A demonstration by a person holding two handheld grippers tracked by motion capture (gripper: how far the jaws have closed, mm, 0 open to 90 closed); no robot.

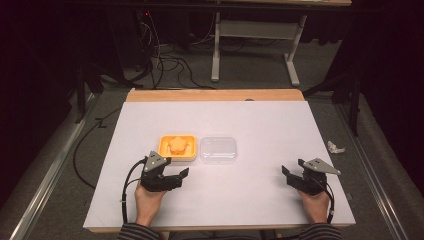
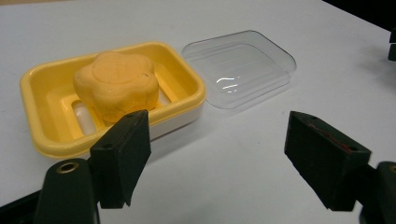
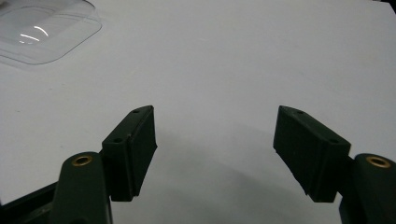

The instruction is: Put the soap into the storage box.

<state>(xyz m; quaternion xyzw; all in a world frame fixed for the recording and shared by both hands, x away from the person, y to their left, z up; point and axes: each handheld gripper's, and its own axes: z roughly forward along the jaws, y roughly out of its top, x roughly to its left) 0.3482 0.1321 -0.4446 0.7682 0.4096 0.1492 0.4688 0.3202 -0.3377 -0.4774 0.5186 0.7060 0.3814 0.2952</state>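
An orange flower-shaped soap [image 1: 177, 144] [image 2: 116, 84] lies in a yellow soap dish [image 1: 164, 148] [image 2: 37, 88] near the middle of the white table. Right beside the dish lies its clear plastic lid [image 1: 218, 149] [image 2: 243, 65] [image 3: 42, 28], flat on the table. My left gripper [image 1: 181, 176] [image 2: 217, 149] rests just in front of the dish, open, with only bare table between its jaws. My right gripper [image 1: 287, 175] [image 3: 215, 149] rests at the front right of the table, open and holding nothing.
The white table top [image 1: 250, 120] has a wooden strip [image 1: 215, 95] along its far edge. A crumpled white scrap [image 1: 335, 147] lies on the floor to the right. Cables [image 1: 165, 60] and a table frame [image 1: 255, 35] stand on the floor beyond.
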